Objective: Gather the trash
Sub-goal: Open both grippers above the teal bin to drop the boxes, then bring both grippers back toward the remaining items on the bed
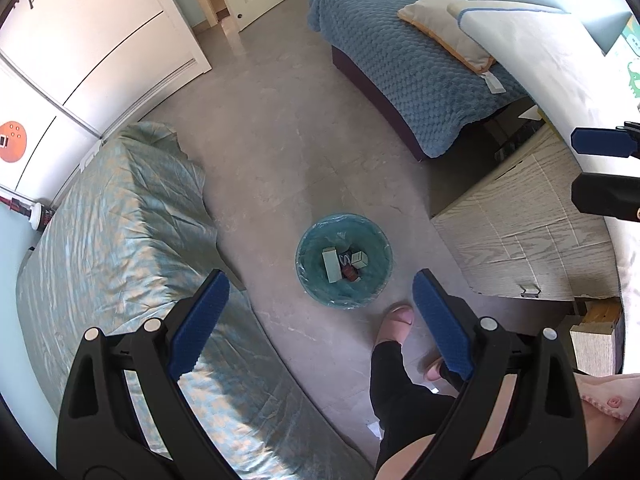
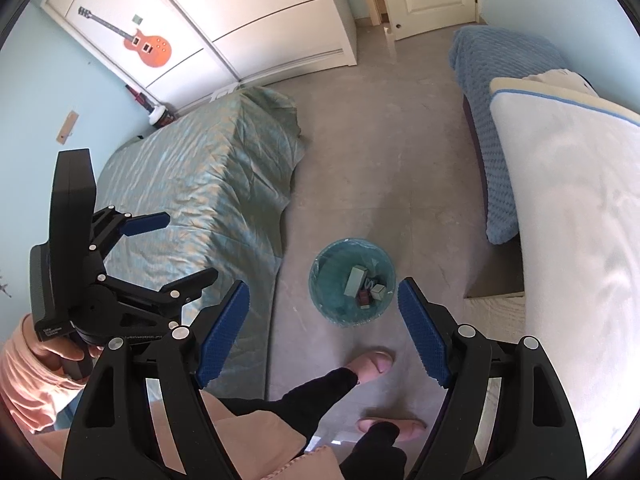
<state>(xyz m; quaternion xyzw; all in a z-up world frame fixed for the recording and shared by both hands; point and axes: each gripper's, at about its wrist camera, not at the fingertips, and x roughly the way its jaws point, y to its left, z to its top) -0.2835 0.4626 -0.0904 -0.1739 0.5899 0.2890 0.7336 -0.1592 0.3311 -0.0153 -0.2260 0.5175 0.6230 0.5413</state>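
A round teal bin (image 1: 310, 280) lined with a clear bag stands on the grey floor between two beds; it also shows in the right wrist view (image 2: 328, 308). Inside lie several small pieces of trash (image 1: 344, 264), among them a pale green box (image 2: 354, 280) and a small cube. My left gripper (image 1: 320, 320) is open and empty, held high above the bin. My right gripper (image 2: 324, 328) is open and empty, also high above it. The left gripper (image 2: 176, 248) shows at the left of the right wrist view, open.
A bed with a green-gold cover (image 1: 120, 248) is on the left, and a bed with a blue blanket (image 1: 400, 72) and pillows on the right. A wooden nightstand (image 1: 528, 232) stands right of the bin. My feet (image 2: 372, 360) are just behind the bin.
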